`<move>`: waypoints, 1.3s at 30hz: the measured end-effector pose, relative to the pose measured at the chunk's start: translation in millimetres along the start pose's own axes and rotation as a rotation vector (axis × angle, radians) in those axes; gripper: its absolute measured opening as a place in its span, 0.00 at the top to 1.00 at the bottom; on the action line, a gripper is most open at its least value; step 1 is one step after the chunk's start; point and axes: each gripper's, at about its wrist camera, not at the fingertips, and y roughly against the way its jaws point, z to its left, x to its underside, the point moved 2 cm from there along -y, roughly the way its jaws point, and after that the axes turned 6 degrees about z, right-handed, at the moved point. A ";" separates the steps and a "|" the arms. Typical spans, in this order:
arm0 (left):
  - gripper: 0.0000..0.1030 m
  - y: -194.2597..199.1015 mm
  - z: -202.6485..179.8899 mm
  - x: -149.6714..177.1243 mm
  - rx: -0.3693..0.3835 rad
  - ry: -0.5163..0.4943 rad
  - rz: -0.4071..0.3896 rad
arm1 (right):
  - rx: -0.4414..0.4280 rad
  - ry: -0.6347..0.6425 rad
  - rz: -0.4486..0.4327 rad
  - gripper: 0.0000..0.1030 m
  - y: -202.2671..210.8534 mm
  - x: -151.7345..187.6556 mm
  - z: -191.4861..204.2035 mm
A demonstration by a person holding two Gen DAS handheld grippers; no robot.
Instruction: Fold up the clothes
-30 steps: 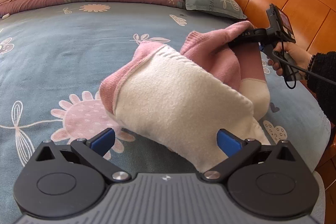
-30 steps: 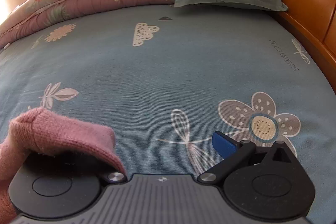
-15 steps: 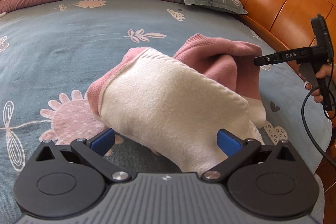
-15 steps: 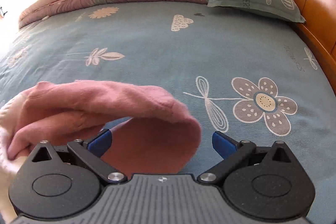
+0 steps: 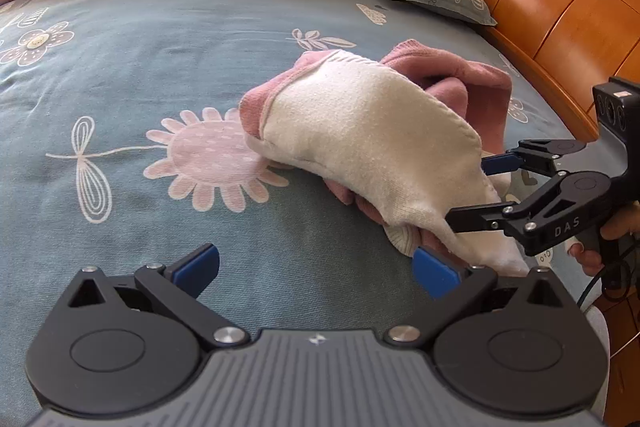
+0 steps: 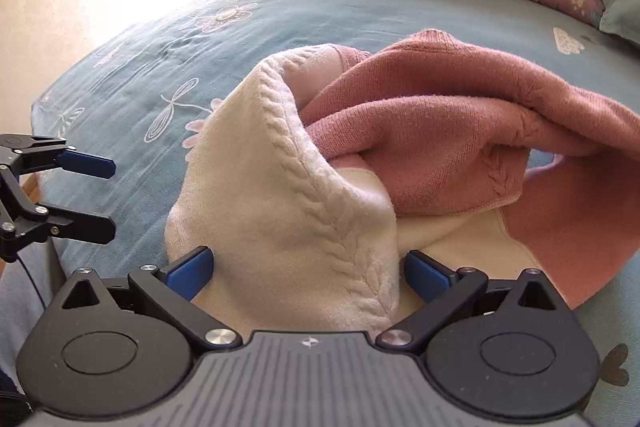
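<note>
- Sweater (image 5: 360, 131), cream and pink, lies bunched on the bed (image 5: 120, 67), toward its right side near the headboard (image 5: 560, 7).
- Left gripper (image 5: 316, 267): jaws spread, empty, just short of the near hem.
- Right gripper (image 6: 306, 273): jaws spread astride the cream fold, not clenched.
- Advice: pinch one layer edge only, lift, and lay it flat before folding; a bunched grab risks creasing.

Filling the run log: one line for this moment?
left gripper: open | right gripper: open, straddling cream-and-pink knitted sweater | sweater bunched on blue floral bedsheet
</note>
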 end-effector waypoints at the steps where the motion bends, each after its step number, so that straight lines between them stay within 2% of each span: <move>1: 0.01 2.1 4.9 2.5 0.000 0.008 0.000 | 0.035 0.020 -0.018 0.00 3.1 -0.6 8.4; 4: 0.01 3.2 16.5 7.8 0.012 0.030 0.002 | 0.143 0.129 -0.051 0.00 12.1 -3.1 35.9; 9: 0.01 -1.5 20.8 12.2 0.050 0.042 -0.003 | 0.317 0.387 0.011 0.00 -5.4 -3.3 82.3; 13: 0.01 -3.7 23.3 17.2 0.067 0.042 0.000 | 0.474 0.453 0.036 0.00 -26.6 -8.8 86.1; 16: 0.01 -5.3 25.9 19.7 0.069 0.041 0.003 | 0.535 0.380 -0.028 0.00 -15.2 -25.6 66.6; 21: 0.01 -14.5 26.5 18.0 0.074 0.045 0.015 | 0.507 0.152 -0.085 0.00 9.1 -53.3 10.8; 28: 0.01 -24.9 19.1 16.7 0.075 0.028 0.039 | 0.501 -0.081 -0.112 0.00 20.0 -48.9 -45.4; 32: 0.01 -29.2 17.2 16.2 0.064 0.023 0.052 | 0.491 -0.144 -0.116 0.00 25.0 -38.3 -60.2; 39: 0.01 -29.9 10.2 14.9 0.064 0.010 0.057 | 0.517 -0.161 -0.123 0.00 34.5 -24.1 -66.8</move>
